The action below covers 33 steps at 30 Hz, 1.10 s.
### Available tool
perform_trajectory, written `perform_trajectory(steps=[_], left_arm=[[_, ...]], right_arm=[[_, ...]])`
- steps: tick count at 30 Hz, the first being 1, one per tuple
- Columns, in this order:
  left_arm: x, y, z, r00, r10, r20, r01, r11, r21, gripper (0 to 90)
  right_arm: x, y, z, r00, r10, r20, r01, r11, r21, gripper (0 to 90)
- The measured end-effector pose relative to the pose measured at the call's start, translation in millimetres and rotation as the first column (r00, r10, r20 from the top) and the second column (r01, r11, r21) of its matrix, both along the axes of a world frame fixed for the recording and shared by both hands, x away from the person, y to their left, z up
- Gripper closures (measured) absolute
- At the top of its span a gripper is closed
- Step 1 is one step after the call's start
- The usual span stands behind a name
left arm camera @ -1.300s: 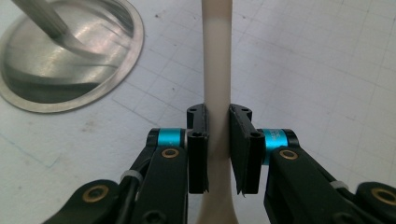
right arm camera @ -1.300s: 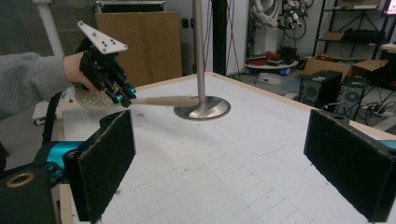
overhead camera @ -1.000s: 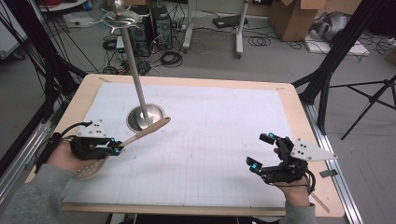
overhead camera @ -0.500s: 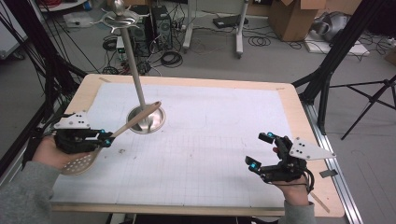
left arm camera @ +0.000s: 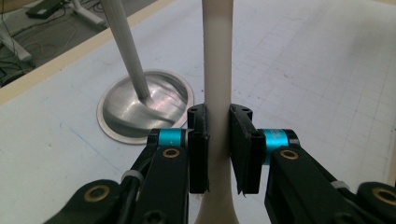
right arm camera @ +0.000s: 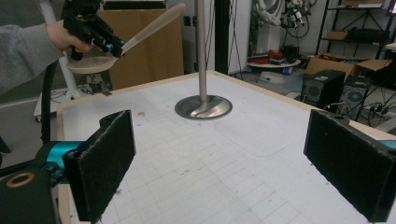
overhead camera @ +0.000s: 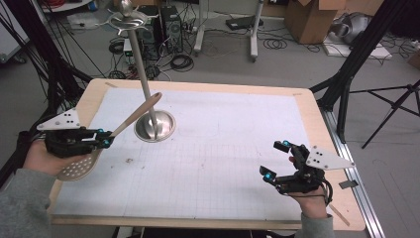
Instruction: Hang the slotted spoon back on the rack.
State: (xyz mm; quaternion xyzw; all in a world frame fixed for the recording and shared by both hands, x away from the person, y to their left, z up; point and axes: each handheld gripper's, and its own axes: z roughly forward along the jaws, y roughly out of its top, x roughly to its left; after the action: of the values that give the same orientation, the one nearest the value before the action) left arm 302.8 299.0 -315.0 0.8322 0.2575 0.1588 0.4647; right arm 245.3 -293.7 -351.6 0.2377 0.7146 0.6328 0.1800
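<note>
A beige slotted spoon [overhead camera: 133, 115] is lifted off the table at the left, and my left gripper [overhead camera: 105, 141] is shut on its handle [left arm camera: 217, 60]. Its perforated head [overhead camera: 78, 167] hangs below the hand, while the handle tip slants up beside the pole of a metal stand [overhead camera: 141, 64]. The stand's round base [overhead camera: 155, 126] rests on the white mat. In the right gripper view the spoon [right arm camera: 149, 25] and left gripper [right arm camera: 109, 45] show at upper left. My right gripper [overhead camera: 276, 159] sits low at the front right, open, with nothing between its pads [right arm camera: 219, 158].
A white gridded mat [overhead camera: 223, 148] covers the wooden table [overhead camera: 317, 129]. The stand's top carries a hooked ring [overhead camera: 130, 20]. Black frame legs, cables and cardboard boxes [overhead camera: 309, 17] lie on the floor beyond the table.
My left gripper has risen and moved left with the spoon, and the handle tip has swung up beside the stand's pole. The right gripper has kept still.
</note>
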Motion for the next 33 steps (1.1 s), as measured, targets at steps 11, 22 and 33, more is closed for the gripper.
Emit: perform_trajectory(steps=[11, 22, 33], left_arm=[[1.2, 8.9, 14.5, 0.9992, 0.015, 0.038, -0.013, 0.9989, -0.045, 77.6], [0.5, 24.0, 18.9, 0.9978, 0.041, 0.052, -0.034, 0.9905, -0.133, 77.7], [-0.4, 35.1, 27.9, 0.9955, 0.036, 0.088, -0.022, 0.9873, -0.157, 77.7]], right_arm=[[0.0, -0.7, 0.2, 1.0, 0.002, 0.004, -0.002, 1.0, 0.006, 7.9], [-0.4, 0.0, 0.2, 1.0, 0.0, -0.005, 0.0, 1.0, 0.003, 7.8], [-0.4, -2.7, -0.3, 1.0, -0.004, -0.009, 0.004, 1.0, 0.009, 7.9]])
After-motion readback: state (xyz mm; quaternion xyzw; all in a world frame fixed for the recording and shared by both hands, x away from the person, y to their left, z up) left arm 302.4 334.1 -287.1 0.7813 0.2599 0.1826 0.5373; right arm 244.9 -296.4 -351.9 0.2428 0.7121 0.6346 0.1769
